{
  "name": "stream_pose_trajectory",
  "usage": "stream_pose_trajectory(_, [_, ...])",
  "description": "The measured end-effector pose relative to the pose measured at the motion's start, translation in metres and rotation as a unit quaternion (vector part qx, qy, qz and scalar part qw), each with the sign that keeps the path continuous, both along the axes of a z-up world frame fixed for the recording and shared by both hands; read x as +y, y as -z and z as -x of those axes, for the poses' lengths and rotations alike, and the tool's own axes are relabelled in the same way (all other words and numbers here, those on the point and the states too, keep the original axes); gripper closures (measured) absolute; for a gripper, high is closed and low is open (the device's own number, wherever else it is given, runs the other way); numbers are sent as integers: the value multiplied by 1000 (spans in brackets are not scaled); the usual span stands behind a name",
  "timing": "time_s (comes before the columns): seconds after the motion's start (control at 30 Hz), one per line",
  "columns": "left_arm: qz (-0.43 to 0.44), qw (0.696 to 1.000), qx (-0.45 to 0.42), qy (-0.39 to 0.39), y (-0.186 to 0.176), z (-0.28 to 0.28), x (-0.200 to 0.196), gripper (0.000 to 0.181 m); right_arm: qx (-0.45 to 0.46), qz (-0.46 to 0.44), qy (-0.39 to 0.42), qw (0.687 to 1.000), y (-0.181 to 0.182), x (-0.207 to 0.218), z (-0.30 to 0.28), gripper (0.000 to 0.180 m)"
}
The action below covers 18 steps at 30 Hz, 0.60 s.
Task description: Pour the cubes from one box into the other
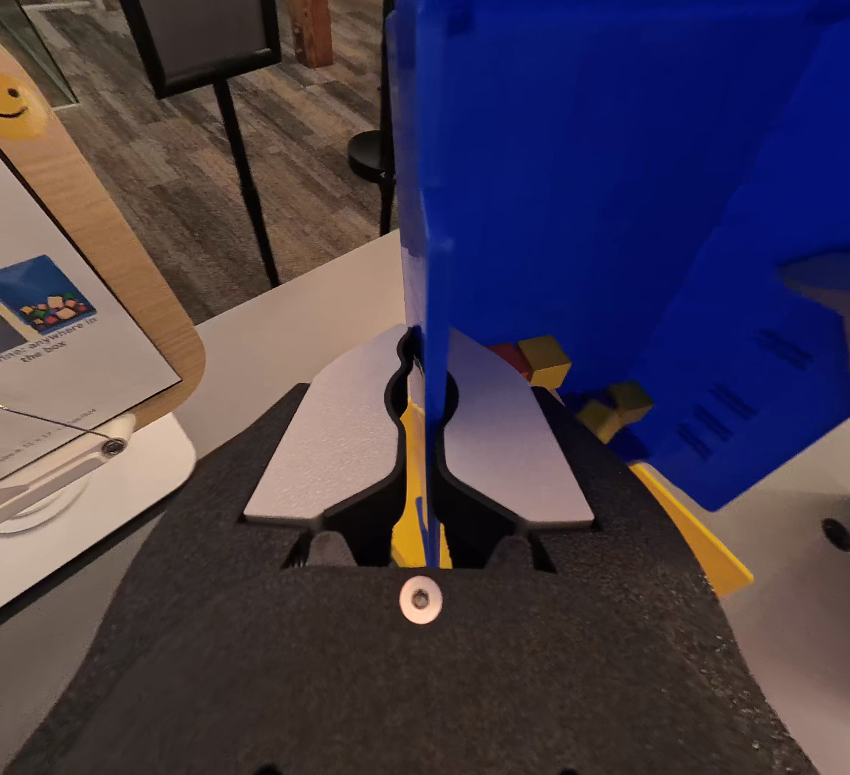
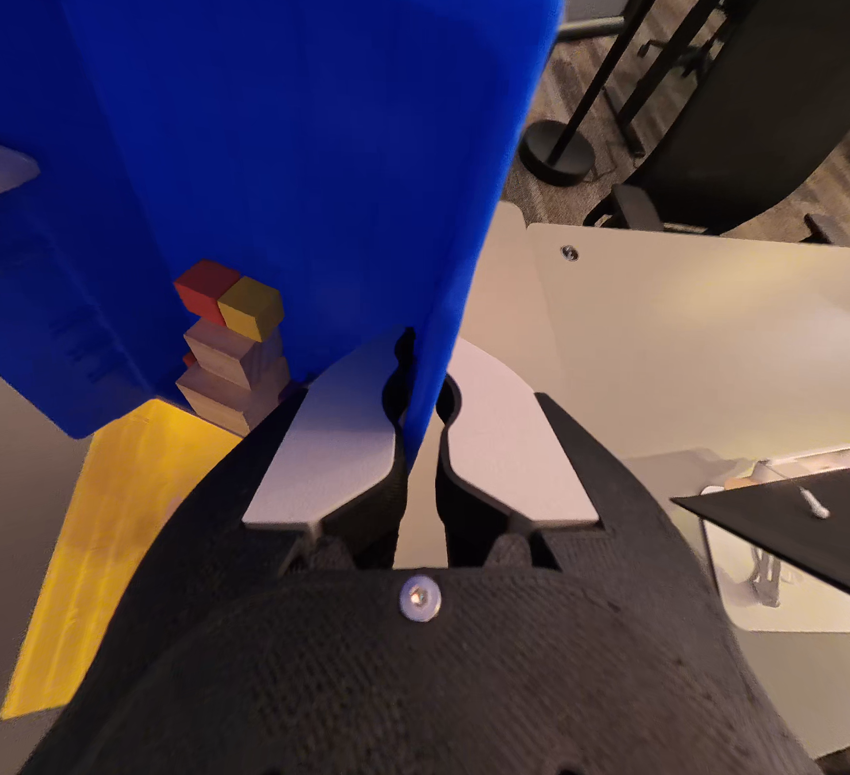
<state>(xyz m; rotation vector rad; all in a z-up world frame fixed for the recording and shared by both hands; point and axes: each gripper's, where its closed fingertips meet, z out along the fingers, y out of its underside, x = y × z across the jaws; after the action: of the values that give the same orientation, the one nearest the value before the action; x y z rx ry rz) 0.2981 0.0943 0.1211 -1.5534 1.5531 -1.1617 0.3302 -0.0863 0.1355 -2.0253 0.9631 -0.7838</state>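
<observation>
A blue box (image 1: 621, 155) is held tipped up, its open side facing down. My left gripper (image 1: 425, 366) is shut on its left wall. My right gripper (image 2: 423, 366) is shut on its right wall (image 2: 299, 131). Coloured cubes slide out of it: a yellow cube (image 1: 545, 359) and a red cube (image 1: 506, 355) in the left wrist view, a red cube (image 2: 204, 288), a yellow cube (image 2: 253, 306) and plain wooden cubes (image 2: 230, 375) in the right wrist view. A yellow box (image 2: 124, 523) lies below the blue one; its edge (image 1: 690, 527) shows in the left wrist view.
The boxes are over a pale table (image 2: 667, 339). A wood-framed display stand (image 1: 83, 293) with a picture card stands at the left. A black tray (image 2: 782, 518) sits at the right. Black sign stands (image 1: 193, 16) and floor lie beyond the table edge.
</observation>
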Motion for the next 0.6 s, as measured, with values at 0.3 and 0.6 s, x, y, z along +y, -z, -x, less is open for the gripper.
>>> stream_pose_trajectory(0.3, [-13, 1000, -4, -7, -2, 0, 2, 176, 3, 19, 0, 1000, -2, 1, -3, 172])
stream_pose_trajectory(0.6, [29, 999, -23, -1, 2, -2, 1, 175, -33, 47, -1, 998, -11, 1, -4, 172])
